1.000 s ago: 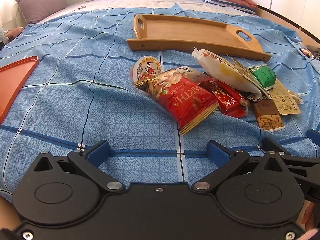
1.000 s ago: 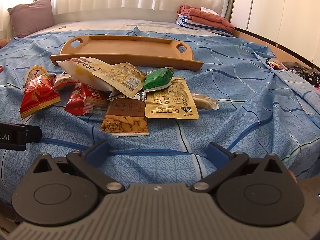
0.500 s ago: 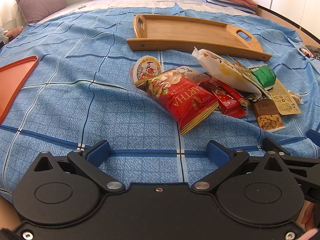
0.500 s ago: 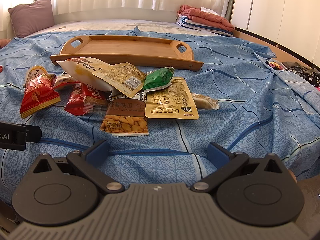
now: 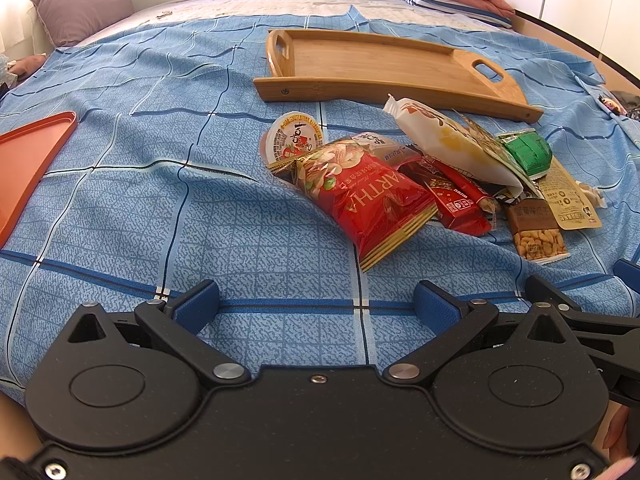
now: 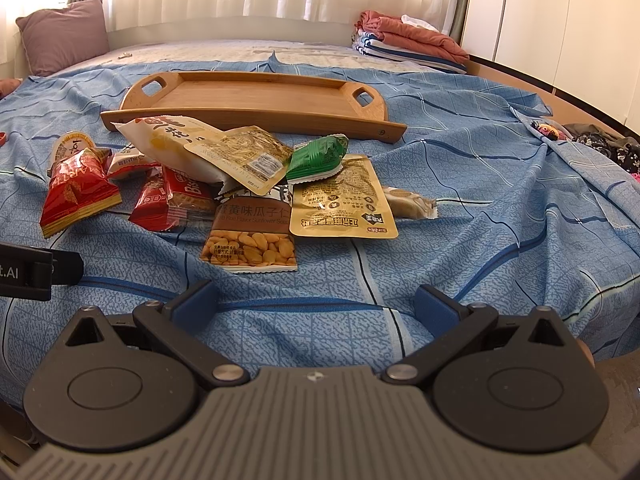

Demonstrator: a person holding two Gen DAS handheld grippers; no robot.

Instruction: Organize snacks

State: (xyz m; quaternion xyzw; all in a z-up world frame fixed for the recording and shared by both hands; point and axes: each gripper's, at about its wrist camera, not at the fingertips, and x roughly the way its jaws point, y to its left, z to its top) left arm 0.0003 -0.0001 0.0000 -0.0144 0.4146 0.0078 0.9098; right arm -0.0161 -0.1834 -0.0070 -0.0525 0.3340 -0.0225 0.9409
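A pile of snack packets lies on the blue bedspread. It holds a red nut bag (image 5: pixel 366 200) (image 6: pixel 76 190), a jelly cup (image 5: pixel 296 138), a red biscuit pack (image 5: pixel 450 196), a white and yellow bag (image 6: pixel 180 146), a green packet (image 6: pixel 318 156), a gold pouch (image 6: pixel 340 200) and a sunflower seed pack (image 6: pixel 252 236). An empty wooden tray (image 5: pixel 384 64) (image 6: pixel 256 98) lies just beyond the pile. My left gripper (image 5: pixel 316 306) is open and empty, short of the red bag. My right gripper (image 6: pixel 316 304) is open and empty, short of the seed pack.
An orange tray (image 5: pixel 24 160) lies at the far left of the bed. A purple pillow (image 6: pixel 60 34) and folded blankets (image 6: pixel 408 40) sit at the head. The bedspread is rumpled at the right (image 6: pixel 580 184). The left gripper's side (image 6: pixel 36 268) shows in the right wrist view.
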